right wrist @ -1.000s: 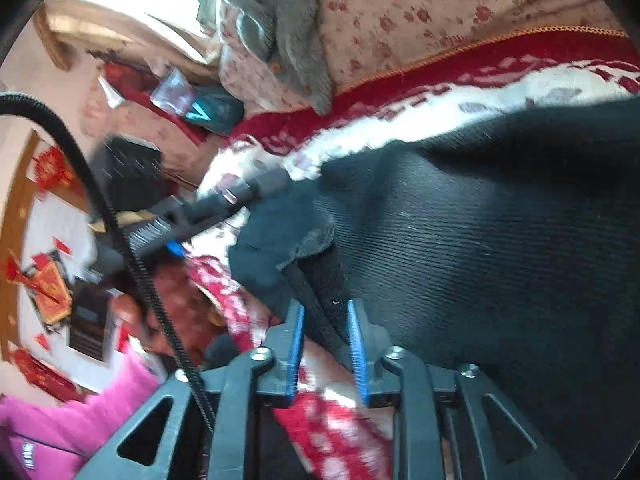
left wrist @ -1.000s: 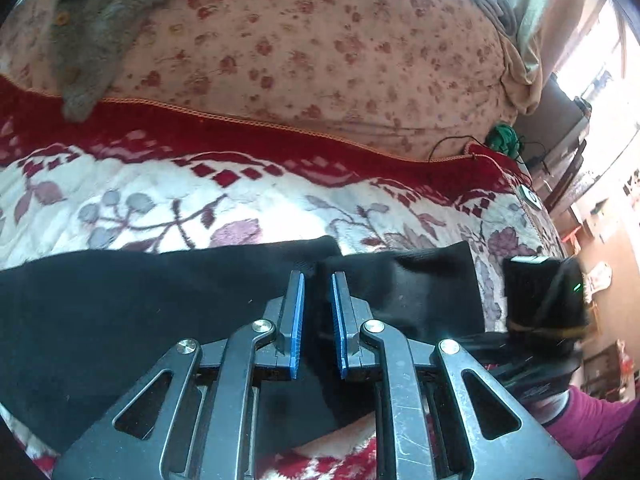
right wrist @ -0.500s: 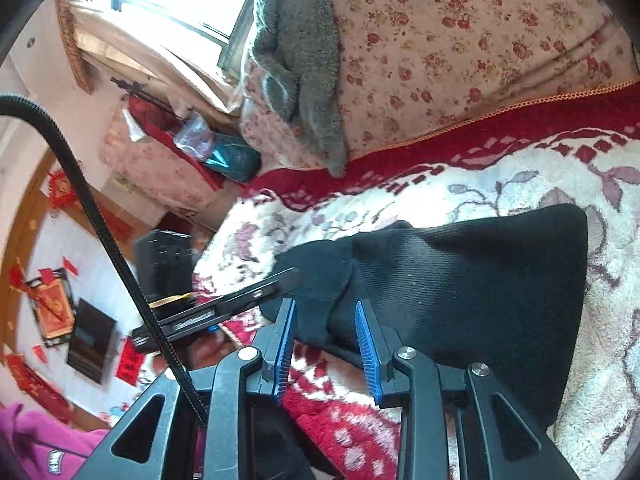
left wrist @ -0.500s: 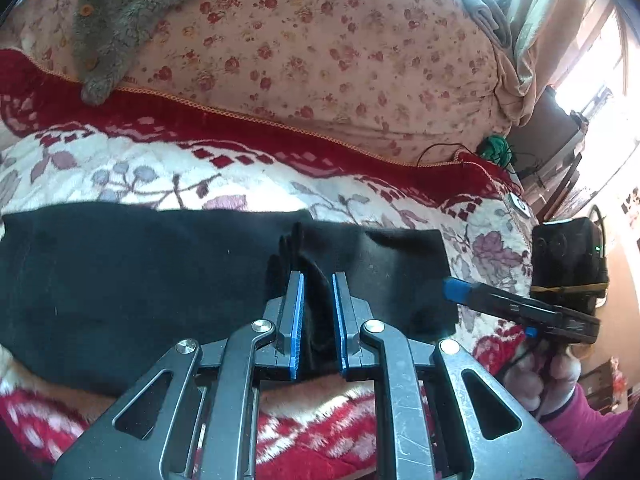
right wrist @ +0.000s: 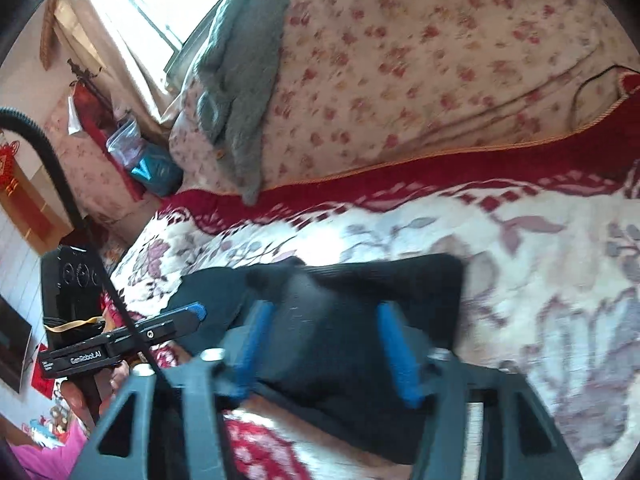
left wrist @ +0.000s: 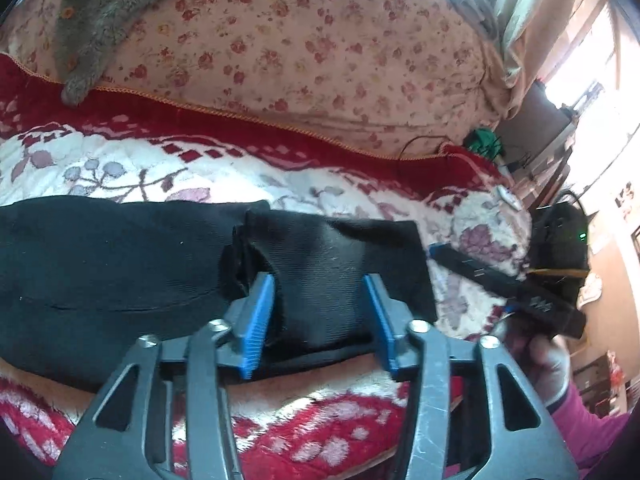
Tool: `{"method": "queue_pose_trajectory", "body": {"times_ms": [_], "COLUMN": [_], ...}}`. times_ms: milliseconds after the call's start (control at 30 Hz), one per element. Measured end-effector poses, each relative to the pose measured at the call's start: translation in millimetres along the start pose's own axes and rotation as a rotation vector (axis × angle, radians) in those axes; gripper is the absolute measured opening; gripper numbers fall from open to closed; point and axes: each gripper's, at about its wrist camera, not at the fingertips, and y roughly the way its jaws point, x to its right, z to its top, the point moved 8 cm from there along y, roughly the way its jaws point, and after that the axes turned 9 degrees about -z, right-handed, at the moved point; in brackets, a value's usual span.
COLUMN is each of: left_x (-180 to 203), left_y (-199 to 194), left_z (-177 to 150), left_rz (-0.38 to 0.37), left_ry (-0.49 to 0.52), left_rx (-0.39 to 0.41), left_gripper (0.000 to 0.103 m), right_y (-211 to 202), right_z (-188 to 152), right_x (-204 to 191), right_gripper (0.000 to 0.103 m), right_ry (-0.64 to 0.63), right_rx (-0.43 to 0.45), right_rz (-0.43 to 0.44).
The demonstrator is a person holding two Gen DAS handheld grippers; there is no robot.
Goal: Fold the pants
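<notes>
Left wrist view: the left gripper [left wrist: 320,312] stands with its jaws spread wide, one blue pad [left wrist: 256,320] on each side of the folded end of the black pants [left wrist: 112,280], nothing pinched between them. The pants lie flat across the red and white flowered blanket [left wrist: 120,168], with the folded flap [left wrist: 340,264] resting on top of the longer part that runs toward the left edge. Just beside the flap's right edge the right gripper [left wrist: 436,252] is seen from the side, apart from the cloth. Behind the blanket rises a pink flowered quilt [left wrist: 320,48], with a grey fleece garment [left wrist: 100,12] draped over its top left.

Right wrist view (blurred): the right gripper [right wrist: 324,340] also has its jaws spread apart, framing the near part of the pants [right wrist: 360,300] without gripping them. At the lower left the left gripper [right wrist: 198,312] appears side-on near the pants' far end. The quilt [right wrist: 420,60] and the grey garment [right wrist: 244,80] lie beyond.
</notes>
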Motion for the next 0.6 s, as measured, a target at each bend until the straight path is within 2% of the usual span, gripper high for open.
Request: {"method": "queue_pose_trajectory", "body": {"times_ms": [133, 200, 300, 333, 367, 400, 433, 500, 600], "left_x": [-15.3, -21.9, -30.2, -32.2, -33.5, -36.0, -38.3, -40.0, -43.8], "left_y": [12.8, 20.6, 33.0, 36.4, 37.9, 40.2, 42.0, 42.3, 44.2], "left_z": [-3.9, -5.8, -7.9, -8.4, -9.0, -9.1, -9.2, -7.3, -3.9], "left_rz": [0.015, 0.015, 0.056, 0.067, 0.076, 0.086, 0.095, 0.099, 0.106], "left_ry": [-0.048, -0.077, -0.095, -0.098, -0.103, -0.112, -0.123, -0.131, -0.140], "left_rx": [-0.032, -0.051, -0.072, -0.078, -0.081, -0.087, -0.090, -0.078, -0.055], "left_gripper": [0.052, 0.052, 0.052, 0.052, 0.052, 0.052, 0.052, 0.052, 0.052], "right_y": [5.3, 15.6, 37.1, 44.5, 48.6, 50.9, 48.8, 41.7, 40.3], "right_z": [-2.6, -5.3, -7.8, -7.5, -7.4, -4.8, 0.2, 6.1, 10.5], "right_x": [43.7, 57.8, 64.7, 62.2, 59.8, 58.0, 54.9, 47.9, 48.3], "right_gripper": [0.061, 0.061, 0.061, 0.055, 0.038, 0.036, 0.029, 0.026, 0.026], "right_ry": [0.082, 0.130, 0.185, 0.179, 0.166, 0.144, 0.114, 0.078, 0.064], "right_rx": [-0.047, -0.079, -0.139, -0.152, -0.157, -0.149, -0.123, -0.084, -0.059], "right_rz": [-0.050, -0.023, 0.053, 0.093, 0.108, 0.098, 0.090, 0.102, 0.063]}}
